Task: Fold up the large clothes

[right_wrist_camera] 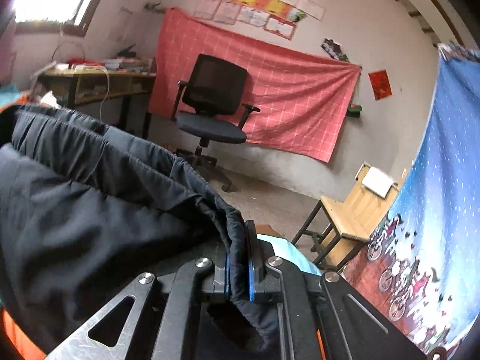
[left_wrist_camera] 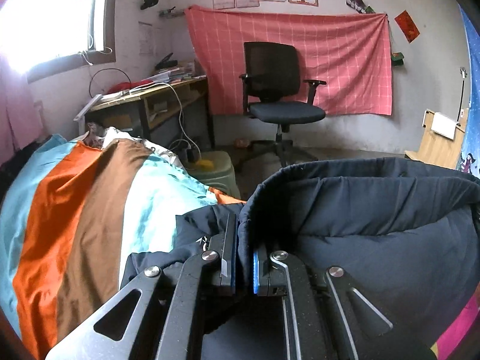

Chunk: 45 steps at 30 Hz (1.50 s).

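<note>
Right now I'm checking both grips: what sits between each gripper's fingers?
A fold of the dark navy padded garment. The left gripper pinches its edge in the left wrist view; the right gripper clamps a bunched hem in the right wrist view.

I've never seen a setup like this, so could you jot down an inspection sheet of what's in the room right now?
Surface: striped bedspread in teal, orange and brown, with the jacket partly over it.
Job's things: dark padded jacket, its edge lifted between both grippers.
Clutter: desk piled with books and papers; green stool beside the bed.
Grippers: left gripper shut on the jacket; right gripper shut on the jacket.
Cables: white cable hanging from the desk to the floor.
Surroundings: office chair, pink checked cloth on the wall, wooden chair, blue curtain.
</note>
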Each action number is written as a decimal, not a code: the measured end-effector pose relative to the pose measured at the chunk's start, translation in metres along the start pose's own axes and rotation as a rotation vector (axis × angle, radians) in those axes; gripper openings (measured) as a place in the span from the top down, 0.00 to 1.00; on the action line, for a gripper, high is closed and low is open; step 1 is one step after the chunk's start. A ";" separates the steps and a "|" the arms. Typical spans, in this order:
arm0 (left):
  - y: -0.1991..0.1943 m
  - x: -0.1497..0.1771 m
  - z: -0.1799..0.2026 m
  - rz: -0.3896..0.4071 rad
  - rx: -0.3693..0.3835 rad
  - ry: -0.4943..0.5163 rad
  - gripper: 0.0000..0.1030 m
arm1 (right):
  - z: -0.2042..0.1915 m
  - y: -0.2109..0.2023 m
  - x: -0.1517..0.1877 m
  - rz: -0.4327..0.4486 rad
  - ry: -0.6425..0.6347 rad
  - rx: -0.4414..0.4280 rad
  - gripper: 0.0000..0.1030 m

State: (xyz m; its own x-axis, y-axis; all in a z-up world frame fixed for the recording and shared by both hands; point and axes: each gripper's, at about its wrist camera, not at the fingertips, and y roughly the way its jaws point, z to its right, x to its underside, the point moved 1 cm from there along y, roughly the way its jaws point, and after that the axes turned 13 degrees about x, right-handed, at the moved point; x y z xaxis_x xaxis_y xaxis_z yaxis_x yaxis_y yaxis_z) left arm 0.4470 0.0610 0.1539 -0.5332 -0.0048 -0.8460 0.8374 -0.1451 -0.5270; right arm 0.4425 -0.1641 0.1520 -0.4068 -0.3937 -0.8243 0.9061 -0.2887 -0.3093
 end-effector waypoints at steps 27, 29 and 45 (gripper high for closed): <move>0.072 0.024 -0.030 -0.042 0.037 -0.024 0.79 | -0.042 0.101 0.028 -0.133 -0.006 -0.114 0.87; 0.066 0.023 -0.028 -0.020 0.056 -0.032 0.53 | -0.037 0.099 0.026 -0.128 0.017 -0.132 0.78; 0.020 0.031 -0.006 0.067 0.137 0.007 0.12 | -0.014 0.052 0.035 -0.123 0.187 -0.438 0.08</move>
State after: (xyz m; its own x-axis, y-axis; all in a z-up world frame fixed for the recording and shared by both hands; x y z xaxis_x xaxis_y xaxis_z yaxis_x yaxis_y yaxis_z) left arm 0.4482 0.0639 0.1168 -0.4755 -0.0124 -0.8796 0.8466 -0.2782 -0.4537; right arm 0.4773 -0.1812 0.1002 -0.5223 -0.2050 -0.8278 0.8327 0.0868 -0.5469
